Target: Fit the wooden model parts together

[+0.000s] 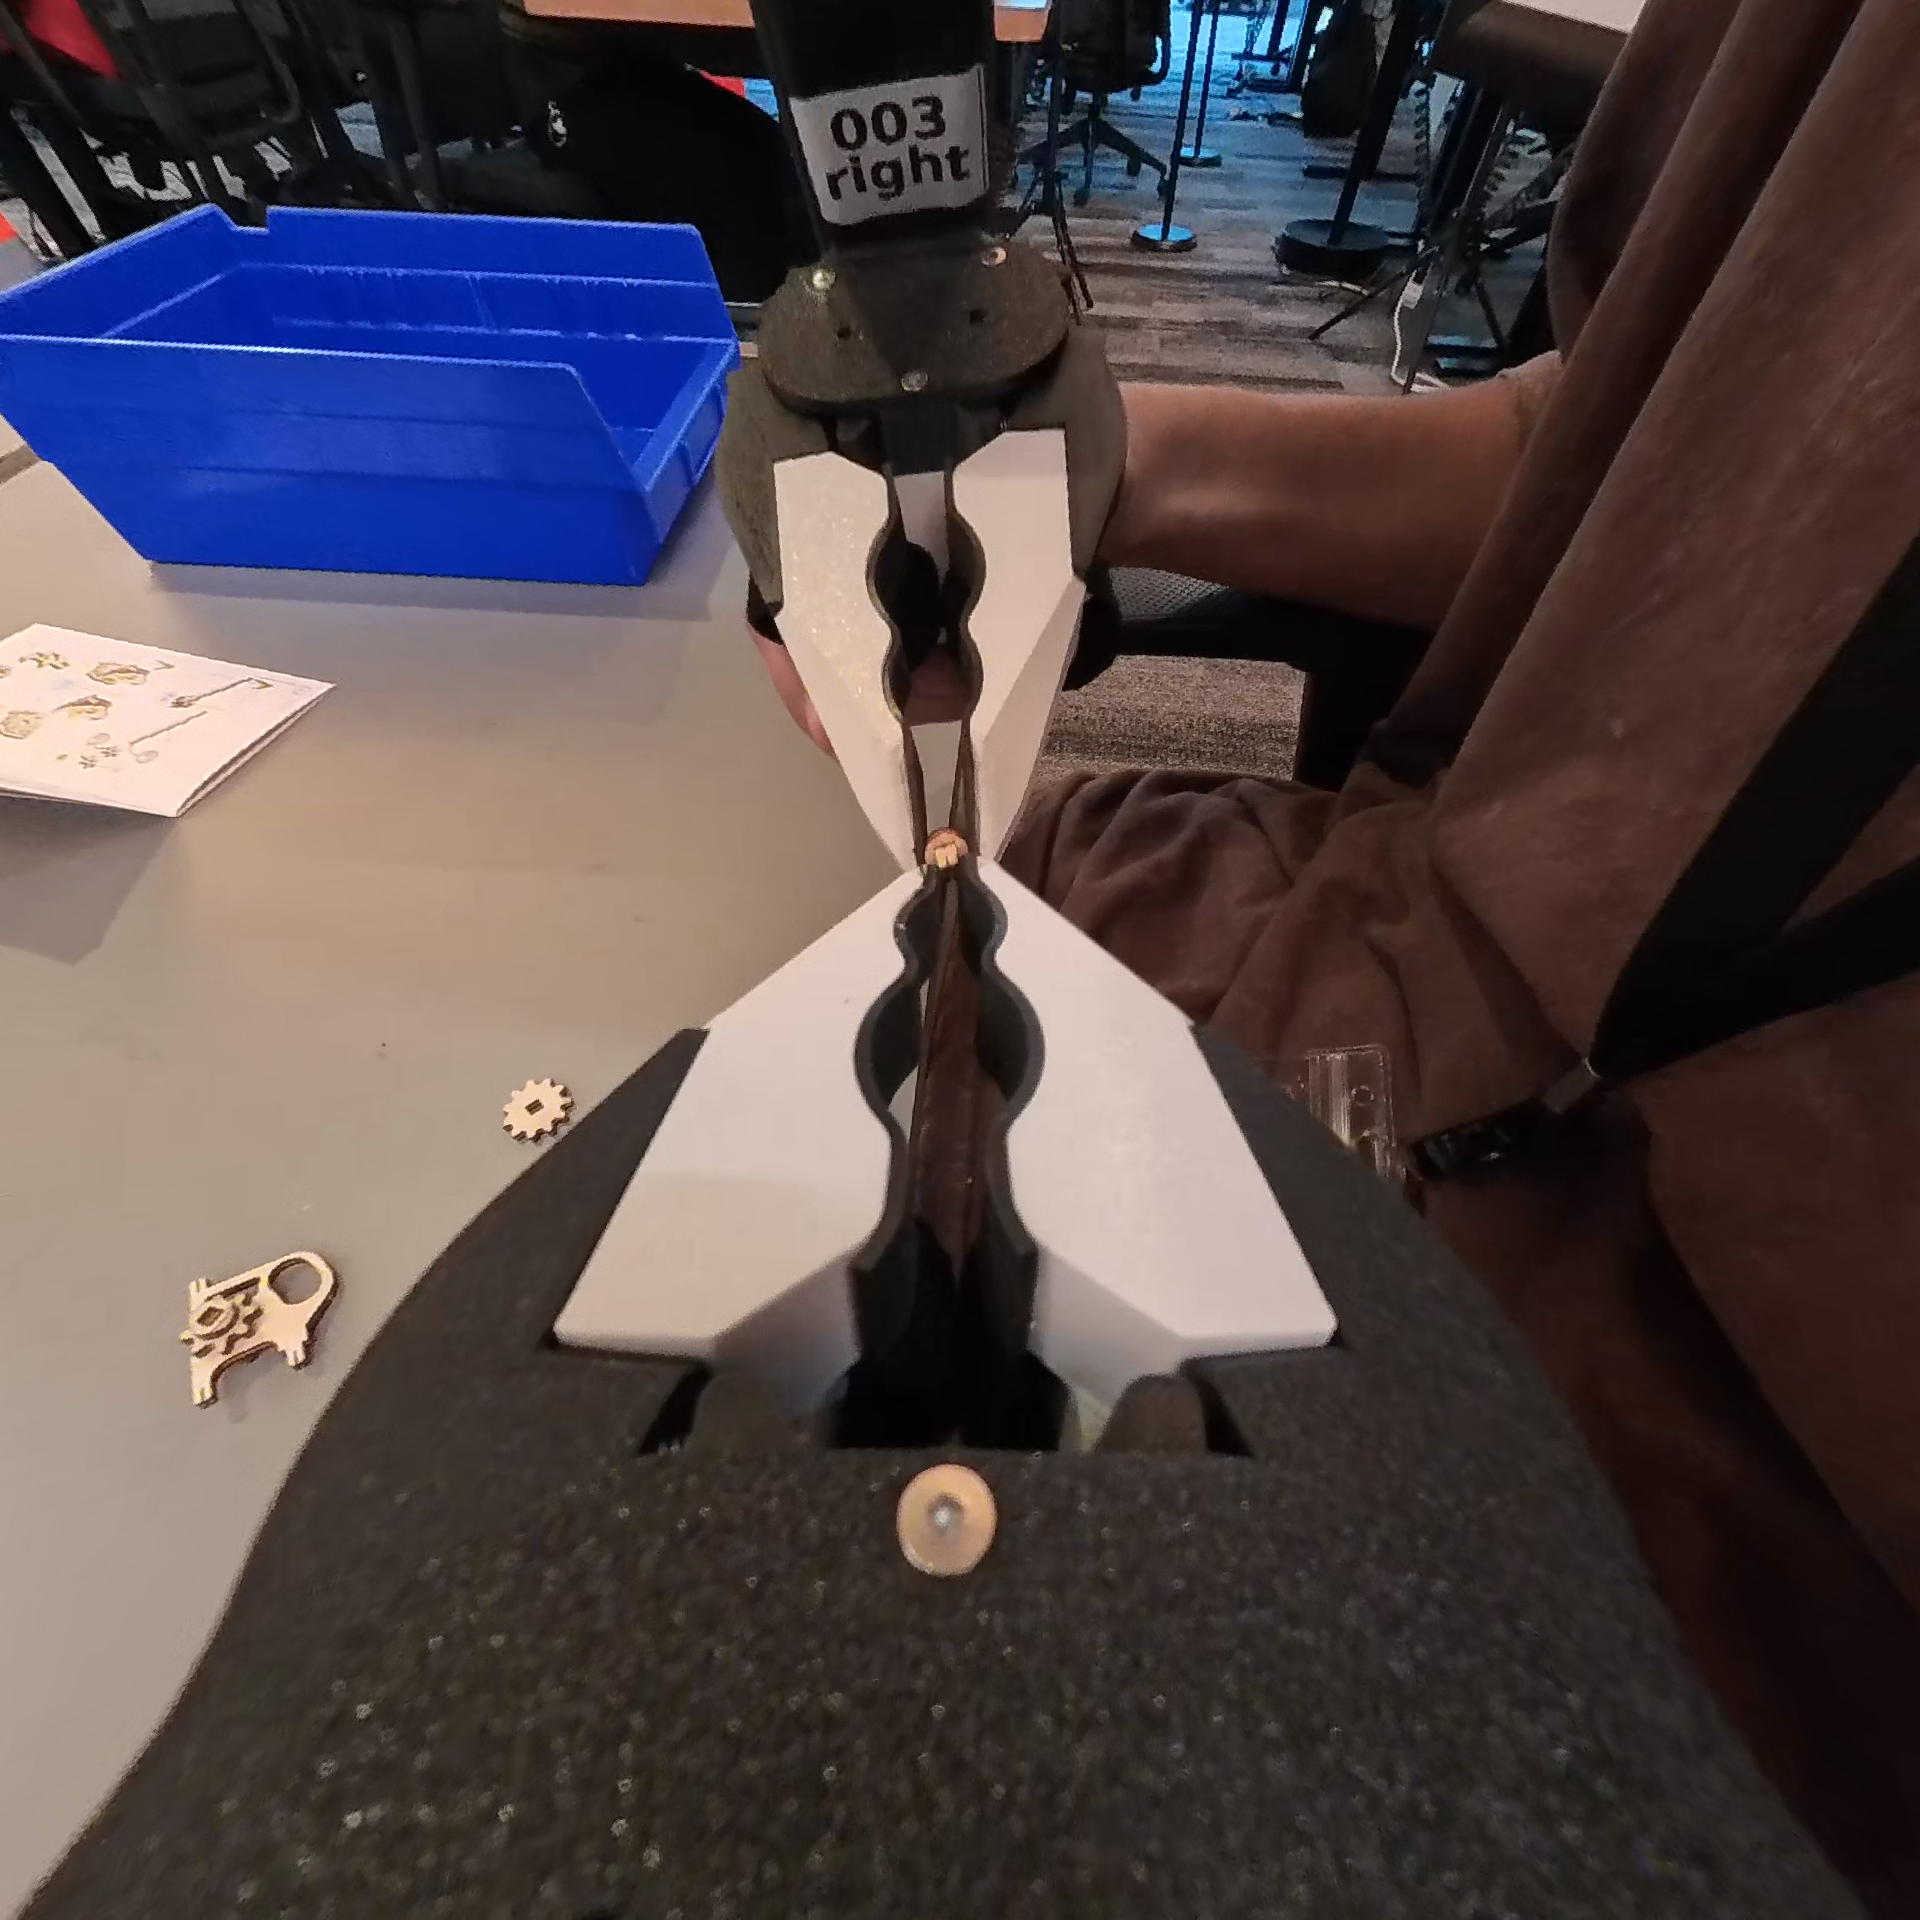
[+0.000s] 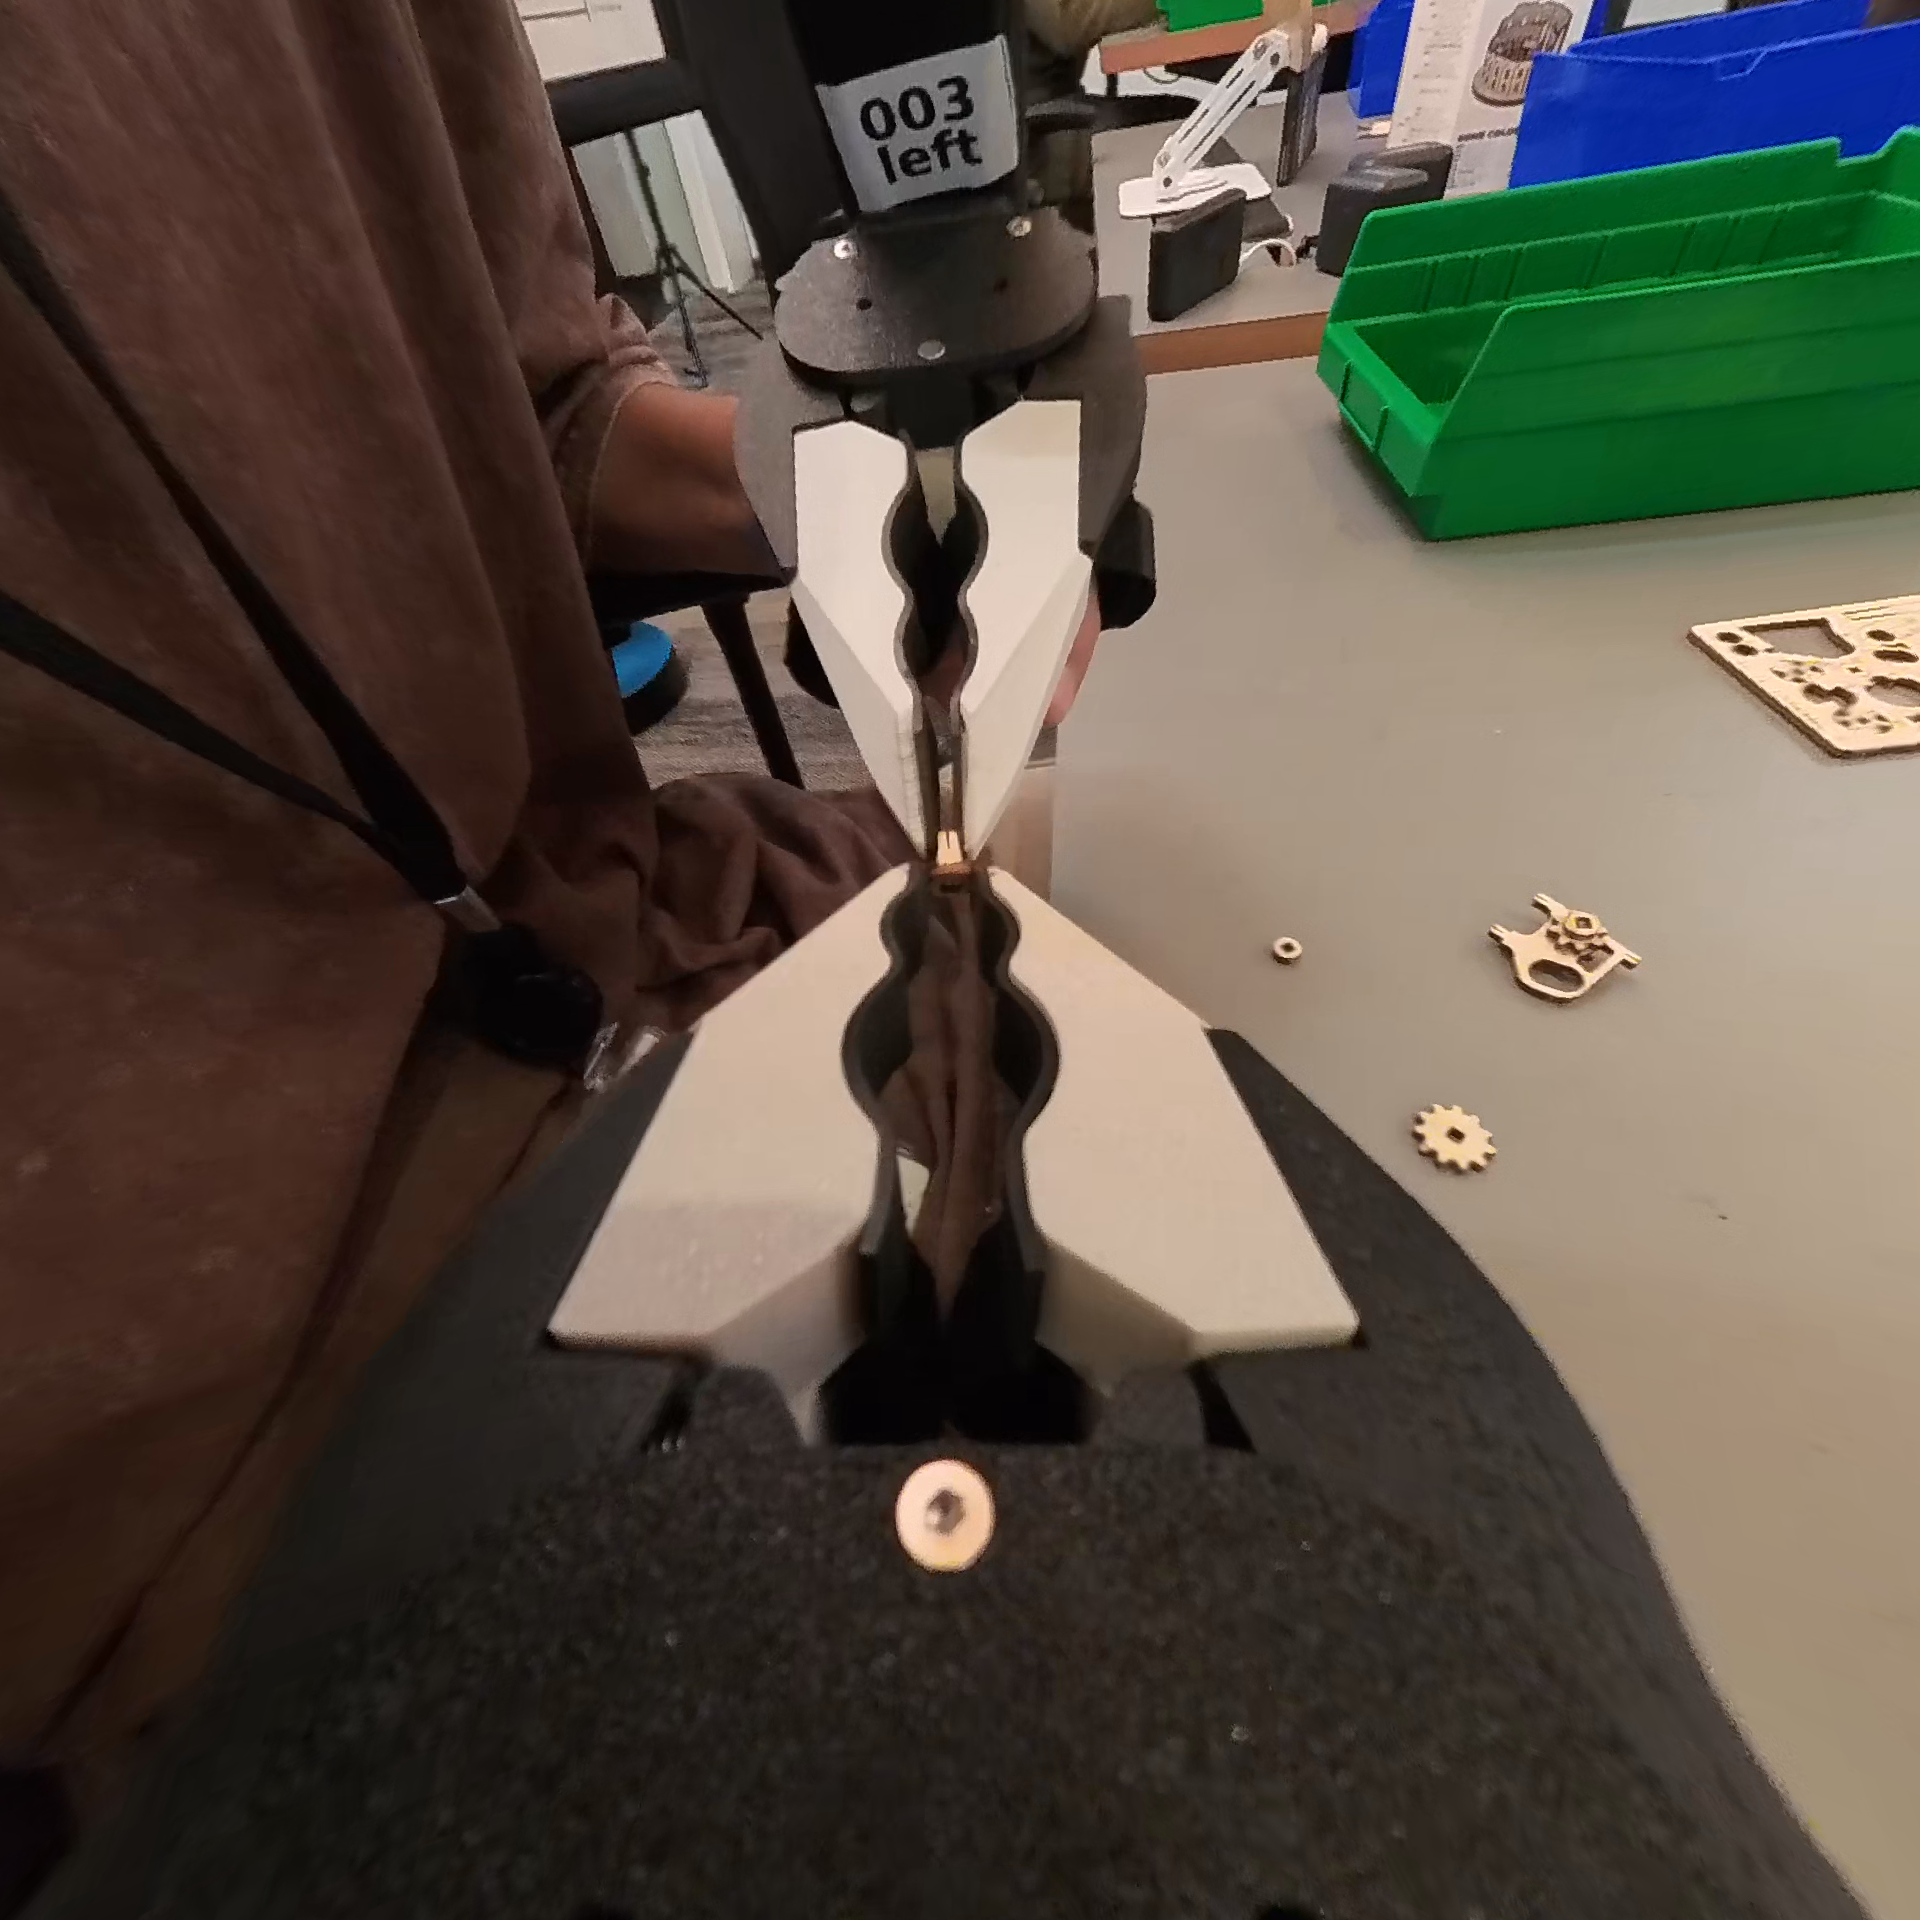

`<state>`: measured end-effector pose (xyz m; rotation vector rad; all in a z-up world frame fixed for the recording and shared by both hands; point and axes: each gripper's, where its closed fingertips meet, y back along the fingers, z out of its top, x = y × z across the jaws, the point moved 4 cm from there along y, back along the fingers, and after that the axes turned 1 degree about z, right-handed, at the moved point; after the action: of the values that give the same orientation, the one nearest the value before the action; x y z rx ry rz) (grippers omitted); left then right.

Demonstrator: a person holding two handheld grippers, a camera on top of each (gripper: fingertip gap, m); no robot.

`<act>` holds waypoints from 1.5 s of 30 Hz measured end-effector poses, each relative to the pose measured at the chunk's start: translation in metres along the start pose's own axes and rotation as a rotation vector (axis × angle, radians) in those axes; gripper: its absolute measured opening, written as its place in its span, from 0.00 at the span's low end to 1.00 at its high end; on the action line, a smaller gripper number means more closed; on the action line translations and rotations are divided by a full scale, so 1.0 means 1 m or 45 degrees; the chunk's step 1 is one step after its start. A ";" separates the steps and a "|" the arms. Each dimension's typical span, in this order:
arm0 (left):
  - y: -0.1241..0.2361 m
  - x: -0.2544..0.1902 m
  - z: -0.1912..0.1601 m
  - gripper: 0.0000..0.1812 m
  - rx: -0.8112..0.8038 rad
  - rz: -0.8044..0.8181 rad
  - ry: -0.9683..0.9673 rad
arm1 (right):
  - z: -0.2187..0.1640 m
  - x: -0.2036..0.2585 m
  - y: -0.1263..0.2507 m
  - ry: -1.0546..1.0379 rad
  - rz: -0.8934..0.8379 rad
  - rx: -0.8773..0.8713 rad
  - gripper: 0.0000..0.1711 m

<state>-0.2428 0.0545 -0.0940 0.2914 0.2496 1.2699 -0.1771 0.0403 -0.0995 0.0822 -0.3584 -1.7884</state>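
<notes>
My two grippers meet tip to tip above the person's lap, just off the table edge. My left gripper [image 1: 940,885] is shut on a small wooden part [image 1: 945,854]. My right gripper [image 2: 948,883] is shut on a small wooden part [image 2: 950,854] that touches it. The two parts are tiny, and I cannot tell where one ends and the other starts. The right gripper [image 1: 943,831] faces me in the left wrist view, and the left gripper [image 2: 948,826] faces me in the right wrist view. A wooden gear [image 1: 537,1110] and a flat wooden body piece [image 1: 255,1325] lie on the grey table [image 1: 468,883].
A blue bin [image 1: 364,416] and an instruction leaflet [image 1: 135,717] lie on the table. A green bin [image 2: 1621,364], a cut-out wooden sheet [image 2: 1829,686], a small wooden ring [image 2: 1287,949], the gear [image 2: 1454,1137] and the body piece [image 2: 1564,958] show in the right wrist view. A person in brown clothing [image 1: 1558,935] sits close. The grippers are tip to tip, or close to it. The wooden gear [image 1: 537,1110] is about equally far from each gripper, around 15 cm. It turns up in the right wrist view [image 2: 1447,1134] as well. Left tips and right tips are each some 20 cm from the flat wooden body piece [image 1: 255,1325]. It is also in sight in the right wrist view [image 2: 1554,947].
</notes>
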 end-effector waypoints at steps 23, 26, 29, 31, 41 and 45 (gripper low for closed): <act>0.021 0.011 0.032 0.01 -0.390 -0.114 0.340 | 0.024 -0.016 0.022 -0.020 -0.158 -0.309 0.05; 0.023 0.013 0.036 0.01 -0.435 -0.127 0.375 | 0.030 -0.013 0.024 -0.027 -0.124 -0.366 0.04; 0.024 0.013 0.037 0.01 -0.448 -0.133 0.389 | 0.035 -0.009 0.025 -0.017 -0.097 -0.406 0.04; 0.024 0.013 0.037 0.01 -0.453 -0.139 0.397 | 0.040 -0.006 0.025 -0.012 -0.084 -0.453 0.04; 0.020 0.011 0.038 0.01 -0.447 -0.162 0.397 | 0.043 0.003 0.017 -0.005 -0.032 -0.457 0.03; 0.019 0.011 0.038 0.01 -0.445 -0.167 0.398 | 0.042 0.002 0.018 -0.007 -0.035 -0.451 0.04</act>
<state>-0.2435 0.0668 -0.0523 -0.2219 0.3023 1.2014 -0.1706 0.0425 -0.0546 -0.1683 -0.0408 -1.8536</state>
